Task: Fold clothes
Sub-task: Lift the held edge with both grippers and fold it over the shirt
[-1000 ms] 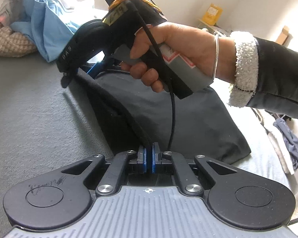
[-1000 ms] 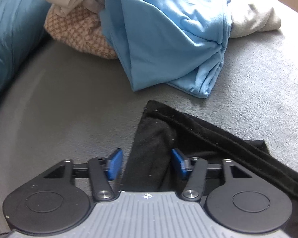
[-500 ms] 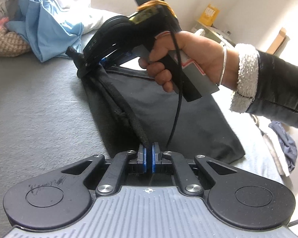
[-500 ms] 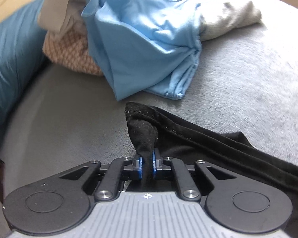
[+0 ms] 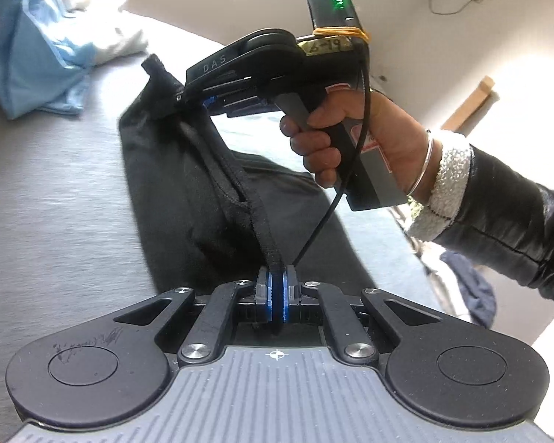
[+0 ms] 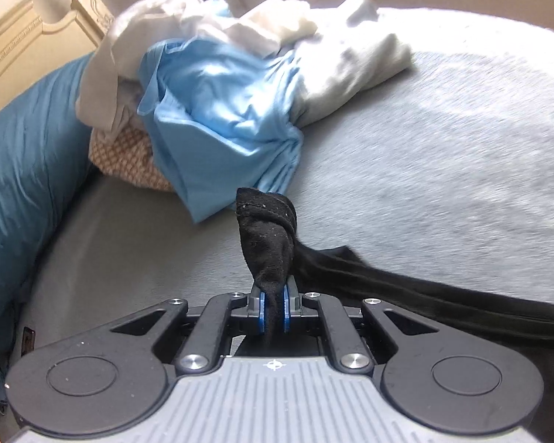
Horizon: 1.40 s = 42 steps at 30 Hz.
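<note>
While both hand-held grippers pinch one black garment, these lines give the layout:

Garment: a black garment [image 5: 188, 192] lies partly on a grey bed [image 5: 55, 199], with one edge lifted off it.

Left hand-held gripper: the left gripper [image 5: 276, 291] has its blue pads pressed together on the garment's hemmed edge, right at the bottom centre of its own view.

Right hand-held gripper: the right gripper [image 6: 274, 312] has just been closing and now pinches a bunched corner of the same cloth; a tuft [image 6: 267, 232] stands up past the pads.

Right hand: a hand [image 5: 354, 136] in a dark sleeve with a pale cuff holds that gripper up and beyond the left one.

Long axis: the held edge runs as a taut band from the left gripper away and upward to the right gripper, so the two grips mark the ends of one side.

Rest of cloth: the free body hangs and trails down to the bed below and to the right of that band.

Nearer hand: neither; each already holds its end.

Likely next move: carrying the held edge across the free body looks like the fold to make.

Pile: a blue garment [image 6: 221, 118] and white clothes [image 6: 343, 59] lie further up the bed, apart from the black one.
</note>
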{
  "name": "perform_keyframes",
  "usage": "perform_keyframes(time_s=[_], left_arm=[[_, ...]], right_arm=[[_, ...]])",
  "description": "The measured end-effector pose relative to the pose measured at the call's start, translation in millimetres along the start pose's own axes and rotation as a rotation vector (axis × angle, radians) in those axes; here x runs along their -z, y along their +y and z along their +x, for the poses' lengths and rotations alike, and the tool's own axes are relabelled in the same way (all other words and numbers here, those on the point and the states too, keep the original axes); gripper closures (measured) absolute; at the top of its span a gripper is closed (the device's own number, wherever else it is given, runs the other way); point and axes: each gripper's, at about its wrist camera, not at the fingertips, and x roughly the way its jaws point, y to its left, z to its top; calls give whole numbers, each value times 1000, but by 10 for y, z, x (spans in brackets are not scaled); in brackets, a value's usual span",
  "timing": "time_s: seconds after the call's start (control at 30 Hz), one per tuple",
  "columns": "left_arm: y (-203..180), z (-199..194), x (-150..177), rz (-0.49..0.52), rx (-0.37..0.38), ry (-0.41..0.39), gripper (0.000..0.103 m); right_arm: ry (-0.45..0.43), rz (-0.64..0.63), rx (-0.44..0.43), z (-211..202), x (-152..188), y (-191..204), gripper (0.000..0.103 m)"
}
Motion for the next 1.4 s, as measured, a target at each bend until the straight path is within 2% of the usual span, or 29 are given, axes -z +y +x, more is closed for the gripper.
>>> perform_keyframes(time_s=[0.2, 0.4, 0.73, 0.97, 1.4], left_arm=[[-199, 361, -155, 46, 87, 33, 100], [-438, 812, -265, 107, 131, 103, 100], [-837, 1513, -294, 240, 125, 277, 100], [-941, 1892, -267, 239, 135, 324, 100], [-1095, 2167, -205, 249, 173, 348, 100]], right_arm=[[-59, 14, 61, -393, 141, -347, 94], [-104, 81, 106, -661, 321, -835, 95], [-156, 213, 124, -870, 762, -1693, 95], [-185, 307, 104, -930, 1011, -2147, 95], [-221, 365, 96, -1054, 1203, -2512, 95]])
